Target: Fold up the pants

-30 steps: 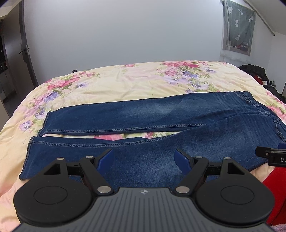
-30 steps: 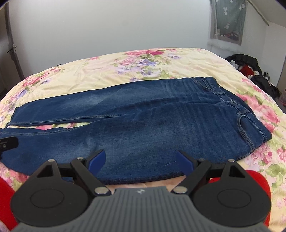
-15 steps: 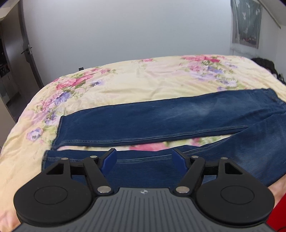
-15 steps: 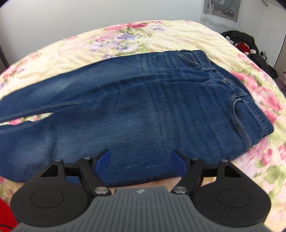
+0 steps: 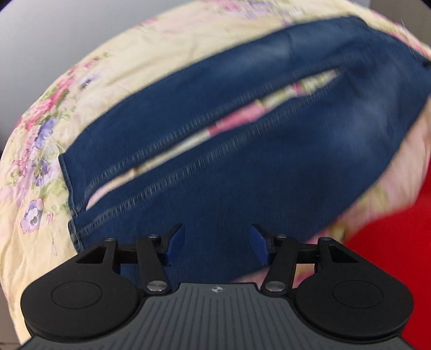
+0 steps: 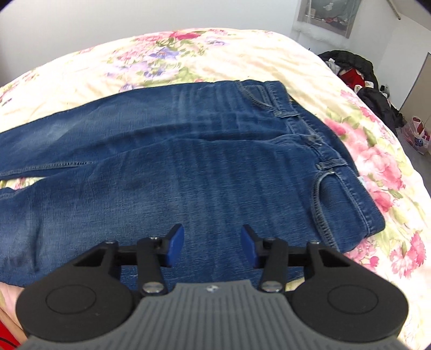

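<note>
right wrist view looks down on the pair of dark blue denim jeans (image 6: 204, 172), spread flat on a cream bedspread printed with pink and purple flowers (image 6: 274, 62). the waistband with its belt loops and a stitched pocket lies toward the right of this view, and the two legs run off to the left with a thin strip of bedspread showing between them. the right gripper (image 6: 212, 243) hangs over the near edge of the seat area; its blue-padded black jaws are closing, with denim below the gap — whether the pads press the cloth yet, i cannot tell.

left wrist view is blurred and tilted. it shows the lower legs of the jeans (image 5: 242, 150) lying side by side, the hems at the left. the left gripper (image 5: 217, 246) is above the near leg close to its hem, jaws closing, pads apart.

beyond the bed — a heap of dark clothing (image 6: 358, 72) on the far right and a plain pale wall (image 6: 134, 18).
</note>
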`<state>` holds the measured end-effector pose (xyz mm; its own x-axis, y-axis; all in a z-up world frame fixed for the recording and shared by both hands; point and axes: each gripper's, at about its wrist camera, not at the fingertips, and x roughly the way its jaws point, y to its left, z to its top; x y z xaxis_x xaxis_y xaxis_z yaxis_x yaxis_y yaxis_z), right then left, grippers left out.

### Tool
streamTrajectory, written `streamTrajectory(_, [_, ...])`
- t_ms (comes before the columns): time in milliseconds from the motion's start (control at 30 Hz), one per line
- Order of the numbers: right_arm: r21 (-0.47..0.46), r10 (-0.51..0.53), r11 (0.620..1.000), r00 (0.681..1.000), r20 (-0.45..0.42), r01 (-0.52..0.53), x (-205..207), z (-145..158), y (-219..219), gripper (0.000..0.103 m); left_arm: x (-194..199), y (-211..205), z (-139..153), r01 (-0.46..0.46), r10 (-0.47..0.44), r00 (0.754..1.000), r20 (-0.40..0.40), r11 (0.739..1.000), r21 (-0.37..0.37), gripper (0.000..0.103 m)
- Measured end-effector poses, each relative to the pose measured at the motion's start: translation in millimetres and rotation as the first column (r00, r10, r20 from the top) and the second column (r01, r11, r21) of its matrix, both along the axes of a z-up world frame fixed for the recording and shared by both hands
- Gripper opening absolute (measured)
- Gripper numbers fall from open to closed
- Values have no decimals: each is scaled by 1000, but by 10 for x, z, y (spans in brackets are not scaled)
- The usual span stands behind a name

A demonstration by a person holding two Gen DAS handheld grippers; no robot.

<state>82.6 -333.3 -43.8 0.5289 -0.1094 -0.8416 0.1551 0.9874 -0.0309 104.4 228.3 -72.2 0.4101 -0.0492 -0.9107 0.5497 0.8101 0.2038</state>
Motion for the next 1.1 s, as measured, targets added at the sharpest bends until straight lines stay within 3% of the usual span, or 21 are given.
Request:
streamTrajectory(100, [19,-18,1000,1000,4,18,-33,48,-101,44,-176,12,-122,78,-74,996,-43,992,100,68])
streamTrajectory(200, [29,-33,999,999,1,33,-52,73,-219,44,-255,-19,-302,121,-117,993,-32,967,226,74])
streamTrajectory(333, [48,-67,997,998,-14,68,-54,89,-430,44,-193,-95,-585,79,-92,996,19,927,367,73])
streamTrajectory(367, [46,-71,996,997,-12,71,-61,105,-492,44,-150,-104,-588,49,-69,997,39,924,380,65])
streamTrajectory(400, [40,-72,997,997,-6,72,-72,129,-558,44,-101,-99,-552,8,-33,998,59,926,378,52])
streamTrajectory(433, [30,-75,997,997,1,75,-87,153,-618,44,-48,-77,-475,-46,19,997,81,935,351,47])
streamTrajectory(500, [16,-88,996,996,1,88,-111,168,-773,44,42,-9,-255,-146,121,986,115,958,248,25])
streamTrajectory(600, [34,-136,990,991,-12,136,-115,107,-1021,43,99,-25,48,-236,193,959,208,949,207,11])
streamTrajectory(733, [109,-236,964,969,-72,243,-113,-78,-1341,43,144,-64,467,-339,285,909,304,930,142,8])
streamTrajectory(833, [185,-314,926,943,-109,330,-167,-242,-1594,44,166,-107,660,-388,326,883,337,912,135,7])
streamTrajectory(1100, [407,-481,767,864,-147,496,-252,-711,-2177,44,271,-140,705,-449,383,865,325,879,160,7])
